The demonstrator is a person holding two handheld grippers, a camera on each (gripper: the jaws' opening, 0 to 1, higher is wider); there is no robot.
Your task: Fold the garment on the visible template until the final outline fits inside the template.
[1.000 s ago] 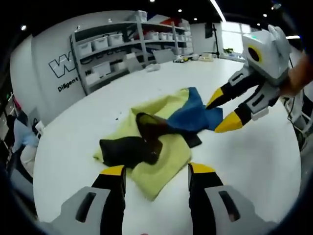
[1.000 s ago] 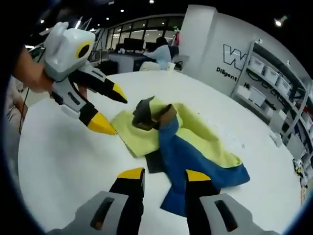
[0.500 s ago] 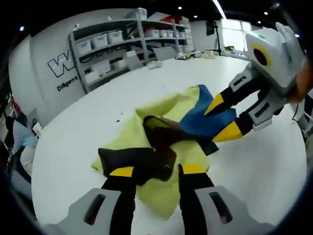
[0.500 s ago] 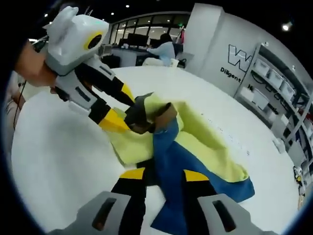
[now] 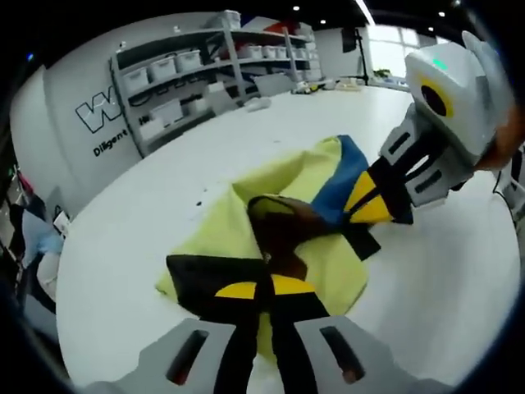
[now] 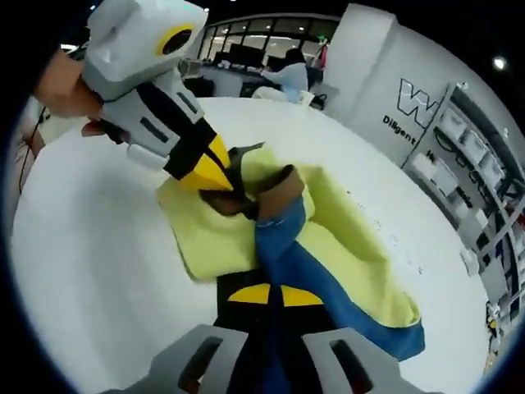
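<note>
1. Two sets of jaws are pressed together on cloth: in the left gripper view the left gripper point(image 5: 264, 287) has its yellow tips meeting over the black part of the garment point(image 5: 283, 222); in the right gripper view the right gripper point(image 6: 273, 295) has its tips meeting on the blue part point(image 6: 299, 267).
2. Each gripper also shows in the other's view: the right one point(image 5: 373, 209) comes in from the right onto the blue cloth, and the left one point(image 6: 215, 168) comes in from the upper left, tips at the dark bunched cloth.
3. Bunched in the middle, the garment lies on the white tabletop point(image 5: 148, 213), with yellow-green panels spread out, a brown fold point(image 5: 283, 226) at the centre and a blue panel on one side.
4. Beyond the tabletop stand grey shelves point(image 5: 197, 74) carrying white bins, against a white wall with lettering point(image 5: 102, 115).
5. Far behind, a person point(image 6: 291, 72) sits at a desk.
</note>
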